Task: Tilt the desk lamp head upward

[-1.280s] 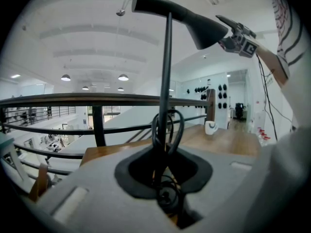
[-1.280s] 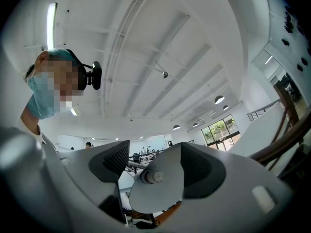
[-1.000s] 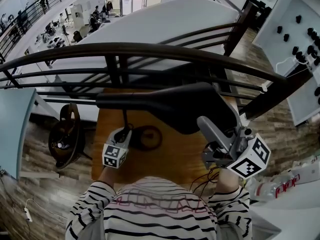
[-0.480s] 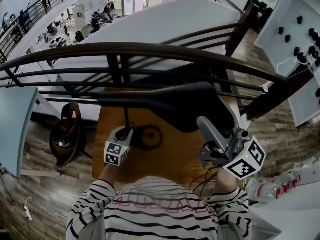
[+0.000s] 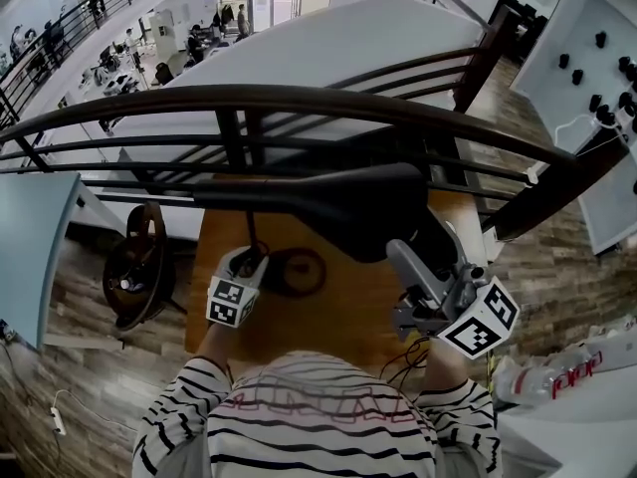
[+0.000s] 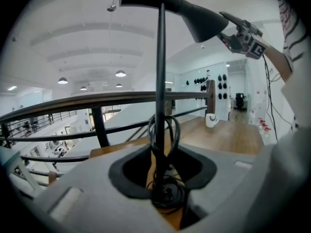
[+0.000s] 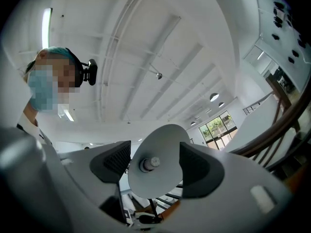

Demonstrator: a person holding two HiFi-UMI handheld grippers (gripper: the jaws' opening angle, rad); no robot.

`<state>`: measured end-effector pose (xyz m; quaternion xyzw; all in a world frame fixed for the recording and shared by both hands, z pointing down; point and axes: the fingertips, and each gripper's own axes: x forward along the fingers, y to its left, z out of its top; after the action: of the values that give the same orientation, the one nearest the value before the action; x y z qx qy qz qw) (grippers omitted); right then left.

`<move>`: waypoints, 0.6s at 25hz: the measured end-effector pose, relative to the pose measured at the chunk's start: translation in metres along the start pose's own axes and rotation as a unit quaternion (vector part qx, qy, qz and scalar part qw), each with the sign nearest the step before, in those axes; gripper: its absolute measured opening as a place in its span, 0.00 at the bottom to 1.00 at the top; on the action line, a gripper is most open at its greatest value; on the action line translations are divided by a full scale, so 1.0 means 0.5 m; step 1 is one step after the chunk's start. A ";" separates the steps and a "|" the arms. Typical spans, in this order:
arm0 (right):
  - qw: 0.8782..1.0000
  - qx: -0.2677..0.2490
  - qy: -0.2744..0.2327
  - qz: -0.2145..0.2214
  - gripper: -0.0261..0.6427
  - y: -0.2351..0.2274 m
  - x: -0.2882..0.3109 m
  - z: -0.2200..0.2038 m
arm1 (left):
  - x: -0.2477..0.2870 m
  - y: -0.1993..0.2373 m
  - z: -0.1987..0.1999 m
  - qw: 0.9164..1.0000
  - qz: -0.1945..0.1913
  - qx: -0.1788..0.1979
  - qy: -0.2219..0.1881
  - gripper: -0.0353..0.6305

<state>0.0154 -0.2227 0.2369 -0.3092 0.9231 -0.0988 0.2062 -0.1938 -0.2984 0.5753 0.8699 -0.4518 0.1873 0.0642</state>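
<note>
The black desk lamp stands on the wooden desk [image 5: 338, 317], with its head [image 5: 368, 207] at the end of a level arm. My left gripper [image 5: 249, 259] is low at the thin pole [image 6: 160, 81], just above the round base [image 6: 167, 195]. Its jaws [image 6: 163, 174] are opening, and the pole stands in the gap with room on both sides. My right gripper [image 5: 403, 257] reaches up under the lamp head. In the right gripper view the white inside of the head [image 7: 165, 144] with its bulb fills the gap, and the wide-set jaws [image 7: 155, 166] close on its rim.
A dark curved railing [image 5: 299, 103] runs along the desk's far edge, with a drop to a lower floor beyond. A white mug [image 6: 210, 120] stands on the desk. A round stool [image 5: 134, 267] is on the left, cables [image 5: 408, 357] at the near right.
My right gripper has shifted a little left and lower under the lamp head. The lamp and my left gripper sit where they were.
</note>
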 end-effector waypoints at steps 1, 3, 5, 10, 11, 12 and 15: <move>1.000 0.004 0.001 0.000 0.49 -0.004 -0.003 -0.004 | -0.001 -0.002 0.001 1.000 0.001 0.000 -0.001 0.27; 1.000 0.012 0.001 0.002 0.49 -0.010 -0.008 -0.012 | -0.004 -0.006 0.007 1.000 0.004 -0.001 -0.008 0.30; 1.000 0.020 -0.001 0.005 0.49 -0.016 -0.014 -0.018 | -0.008 -0.011 0.020 1.000 0.006 -0.002 -0.015 0.31; 0.999 0.038 -0.004 0.004 0.49 -0.030 -0.032 -0.028 | -0.017 -0.015 0.023 1.000 0.021 -0.002 -0.018 0.36; 0.999 0.040 -0.005 0.004 0.49 -0.032 -0.035 -0.030 | -0.020 -0.013 0.023 0.999 0.026 -0.003 -0.019 0.37; 0.999 0.043 -0.005 0.004 0.49 -0.034 -0.037 -0.031 | -0.023 -0.012 0.022 0.999 0.031 -0.005 -0.019 0.38; 0.999 0.049 -0.008 0.005 0.49 -0.036 -0.046 -0.032 | -0.035 -0.015 0.025 0.999 0.037 -0.007 -0.022 0.39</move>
<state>0.0344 -0.2219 0.2642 -0.2945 0.9172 -0.1400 0.2288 -0.1937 -0.2841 0.5575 0.8558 -0.4865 0.1675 0.0531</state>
